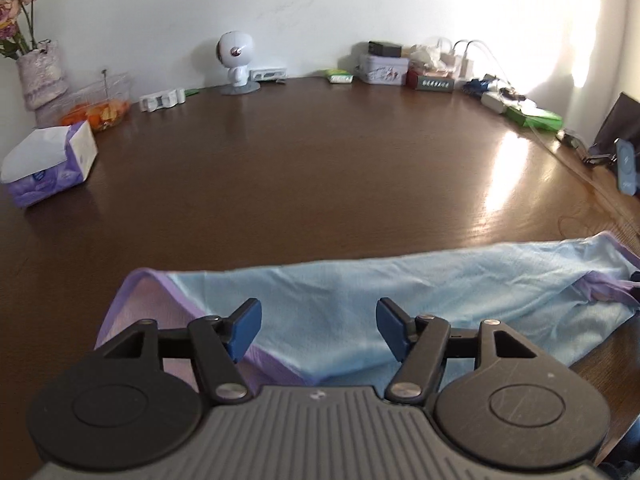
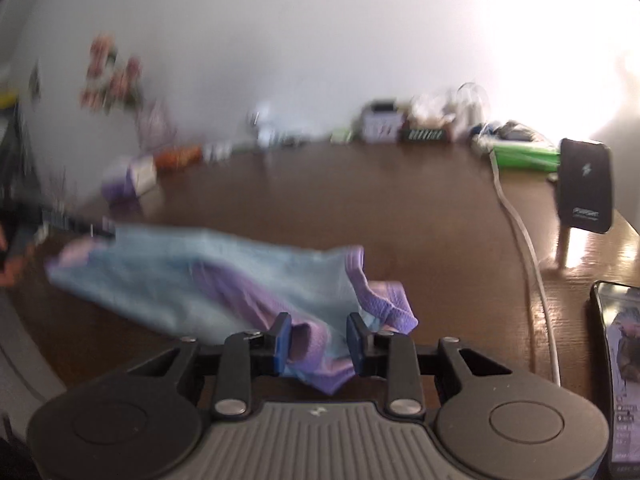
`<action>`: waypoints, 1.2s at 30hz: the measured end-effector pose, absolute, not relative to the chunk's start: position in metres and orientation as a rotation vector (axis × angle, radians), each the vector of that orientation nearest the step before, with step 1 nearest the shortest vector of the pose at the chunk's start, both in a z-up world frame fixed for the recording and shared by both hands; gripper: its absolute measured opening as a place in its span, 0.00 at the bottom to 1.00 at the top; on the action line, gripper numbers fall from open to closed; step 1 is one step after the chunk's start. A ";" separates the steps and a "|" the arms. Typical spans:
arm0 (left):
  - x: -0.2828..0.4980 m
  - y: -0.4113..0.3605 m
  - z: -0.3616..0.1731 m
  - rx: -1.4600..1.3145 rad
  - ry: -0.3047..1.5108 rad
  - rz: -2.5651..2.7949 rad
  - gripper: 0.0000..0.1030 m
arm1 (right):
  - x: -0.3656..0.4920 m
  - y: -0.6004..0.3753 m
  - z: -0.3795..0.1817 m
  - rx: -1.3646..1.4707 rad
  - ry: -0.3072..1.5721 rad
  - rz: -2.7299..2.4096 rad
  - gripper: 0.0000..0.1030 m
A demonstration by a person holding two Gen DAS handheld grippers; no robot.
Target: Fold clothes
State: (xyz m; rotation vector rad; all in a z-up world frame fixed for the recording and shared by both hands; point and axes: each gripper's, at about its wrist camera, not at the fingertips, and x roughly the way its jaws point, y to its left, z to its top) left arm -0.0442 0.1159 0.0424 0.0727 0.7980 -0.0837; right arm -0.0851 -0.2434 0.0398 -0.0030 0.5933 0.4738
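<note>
A light blue garment with purple trim [image 1: 360,296] lies in a long strip on the dark wooden table [image 1: 300,168]. My left gripper [image 1: 319,330] is open just above the garment's left part, jaws wide apart, holding nothing. In the blurred right wrist view, my right gripper [image 2: 319,340] has its jaws partly apart around a bunched purple and blue end of the garment [image 2: 312,344]. The rest of the garment [image 2: 180,272] stretches to the left.
A tissue box [image 1: 48,166] sits at the left. A vase, a food container, a white robot figure [image 1: 237,62], tins and chargers line the back wall. A white cable [image 2: 524,248], a black charger stand [image 2: 586,186] and a phone [image 2: 620,368] are at the right.
</note>
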 end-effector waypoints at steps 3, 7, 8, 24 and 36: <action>-0.046 0.113 0.042 0.072 0.801 -0.070 0.63 | -0.085 -0.243 0.038 -0.054 0.597 0.459 0.20; -0.047 0.110 0.042 0.067 0.804 -0.058 0.64 | -0.081 -0.253 0.035 -0.045 0.584 0.413 0.20; -0.047 0.110 0.042 0.066 0.804 -0.055 0.64 | -0.081 -0.255 0.035 -0.039 0.581 0.404 0.22; -0.055 0.114 0.046 0.039 0.745 -0.044 0.67 | -0.089 -0.278 0.039 0.270 0.534 0.127 0.63; -0.073 0.150 0.035 -0.003 0.698 -0.086 0.70 | -0.074 -0.219 0.045 0.034 0.560 0.004 0.05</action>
